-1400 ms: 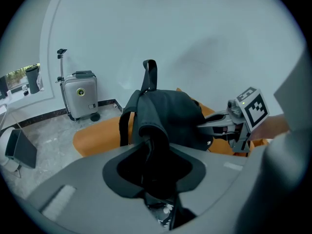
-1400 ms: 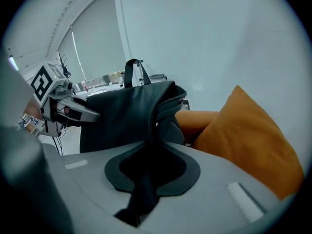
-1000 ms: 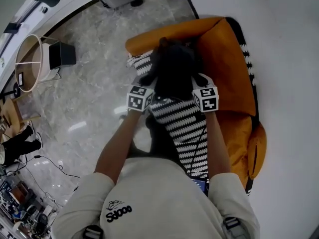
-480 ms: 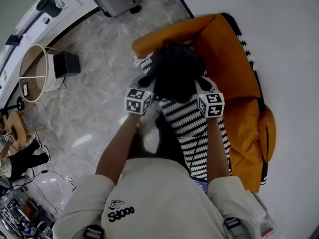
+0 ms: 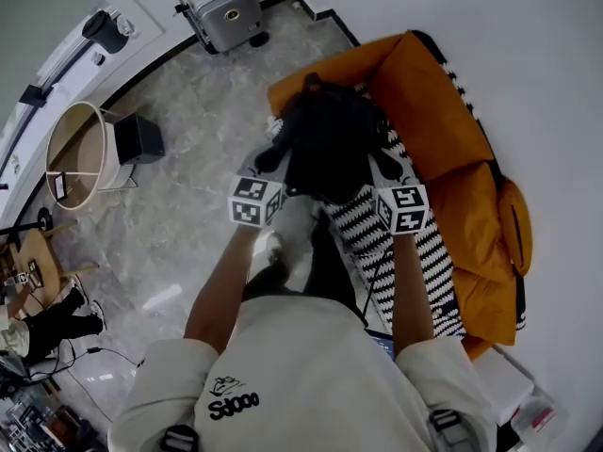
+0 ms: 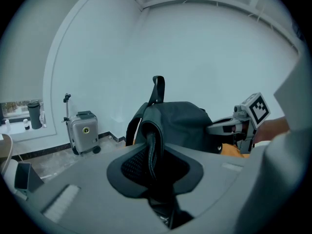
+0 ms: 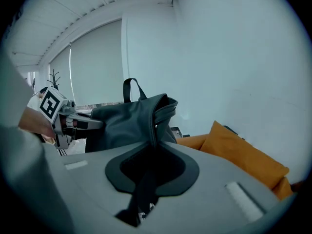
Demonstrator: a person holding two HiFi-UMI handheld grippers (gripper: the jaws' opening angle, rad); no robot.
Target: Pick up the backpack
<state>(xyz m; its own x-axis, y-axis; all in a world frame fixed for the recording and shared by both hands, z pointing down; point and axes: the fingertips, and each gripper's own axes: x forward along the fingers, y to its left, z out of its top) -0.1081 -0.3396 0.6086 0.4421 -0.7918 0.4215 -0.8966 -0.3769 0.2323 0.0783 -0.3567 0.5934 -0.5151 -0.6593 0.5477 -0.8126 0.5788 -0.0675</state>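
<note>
The black backpack (image 5: 325,144) hangs in the air between my two grippers, above the front edge of the orange sofa (image 5: 443,130). My left gripper (image 5: 275,161) is shut on a padded strap at the bag's left side; in the left gripper view that strap (image 6: 150,152) runs down between the jaws. My right gripper (image 5: 382,165) is shut on the backpack's right edge, where the right gripper view shows a fold of the bag (image 7: 153,126) pinched between the jaws. The top carry loop (image 6: 158,89) stands upright. The bag covers both sets of fingertips in the head view.
A black-and-white striped blanket (image 5: 405,262) lies over the sofa seat below the bag. On the marble floor stand a silver suitcase (image 5: 226,8), a round side table (image 5: 75,153) and a black box (image 5: 139,139). A person's legs (image 5: 47,318) show at the far left.
Both grippers have risen with the backpack, lifting it off the sofa seat and a little out toward the floor side. The grips on the bag look the same.
</note>
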